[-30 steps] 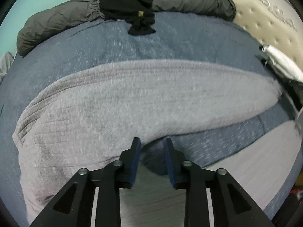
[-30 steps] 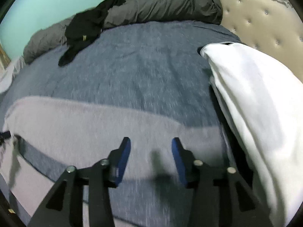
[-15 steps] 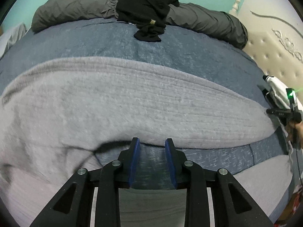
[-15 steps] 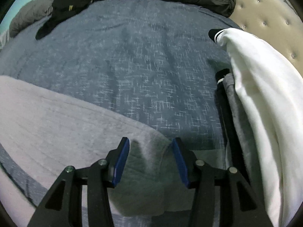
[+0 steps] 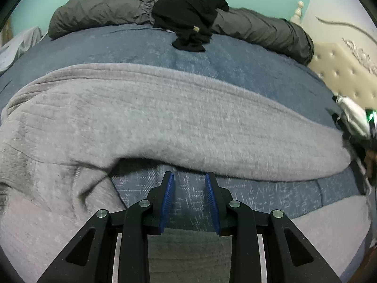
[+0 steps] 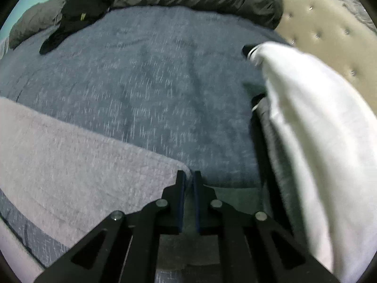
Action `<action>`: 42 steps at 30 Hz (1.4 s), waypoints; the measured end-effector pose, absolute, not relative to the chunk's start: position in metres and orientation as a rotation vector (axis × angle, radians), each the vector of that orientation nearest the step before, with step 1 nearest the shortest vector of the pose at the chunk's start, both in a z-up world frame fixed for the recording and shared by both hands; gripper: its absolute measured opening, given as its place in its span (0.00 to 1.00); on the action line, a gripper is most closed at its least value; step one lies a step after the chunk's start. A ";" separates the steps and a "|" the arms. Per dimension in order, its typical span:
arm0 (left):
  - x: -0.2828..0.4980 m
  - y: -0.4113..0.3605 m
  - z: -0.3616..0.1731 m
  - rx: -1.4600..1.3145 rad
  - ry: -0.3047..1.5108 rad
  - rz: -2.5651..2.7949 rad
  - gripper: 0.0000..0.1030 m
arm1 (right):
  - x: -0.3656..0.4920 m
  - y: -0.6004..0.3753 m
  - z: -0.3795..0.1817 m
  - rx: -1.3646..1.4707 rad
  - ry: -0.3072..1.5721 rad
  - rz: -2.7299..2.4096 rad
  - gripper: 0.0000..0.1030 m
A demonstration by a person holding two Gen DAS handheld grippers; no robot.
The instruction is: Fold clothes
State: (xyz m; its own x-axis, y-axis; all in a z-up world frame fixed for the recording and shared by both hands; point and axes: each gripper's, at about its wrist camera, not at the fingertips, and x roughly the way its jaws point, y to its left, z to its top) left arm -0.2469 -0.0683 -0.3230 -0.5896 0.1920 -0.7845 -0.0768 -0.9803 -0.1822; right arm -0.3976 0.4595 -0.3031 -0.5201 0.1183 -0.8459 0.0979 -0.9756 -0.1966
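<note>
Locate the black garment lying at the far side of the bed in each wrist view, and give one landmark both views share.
Left wrist view: the black garment sits top centre, draped over the dark grey rolled duvet and spilling onto the blue bedspread.
Right wrist view: the black garment is at upper left, trailing down onto the bedspread.
Shared landmark: the tufted beige headboard, on the right in both.

A sweater lies across the bed. Behind it a rolled duvet runs along the far edge, a dark garment on it. Folded clothes lie right of the sweater, by the headboard
</note>
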 end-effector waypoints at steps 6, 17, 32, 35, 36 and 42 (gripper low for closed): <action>-0.246 -0.058 -0.327 -1.331 -0.167 2.653 0.29 | -0.400 0.456 -0.289 -1.422 -0.443 2.685 0.05; -0.248 -0.061 -0.332 -1.350 -0.185 2.654 0.29 | -0.439 0.446 -0.328 -1.422 -0.568 2.555 0.17; -0.240 -0.066 -0.324 -1.338 -0.235 2.643 0.30 | -0.354 0.372 -0.257 -1.152 -0.250 3.021 0.42; -0.236 -0.072 -0.320 -1.339 -0.258 2.632 0.34 | -0.334 0.341 -0.266 -1.238 -0.015 3.109 0.45; -0.234 -0.076 -0.319 -1.337 -0.269 2.629 0.35 | -0.326 0.331 -0.270 -1.278 0.063 3.124 0.45; -0.217 -0.112 -0.302 -1.337 -0.313 2.639 0.40 | -0.287 0.280 -0.288 -1.503 0.219 3.175 0.45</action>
State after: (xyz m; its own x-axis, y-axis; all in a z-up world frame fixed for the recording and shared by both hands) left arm -0.2175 -0.1123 -0.3019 -0.5852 0.2409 -0.7743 -0.0533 -0.9642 -0.2597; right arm -0.2874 0.2796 -0.2876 -0.5775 -0.3839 -0.7205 0.2816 -0.9221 0.2656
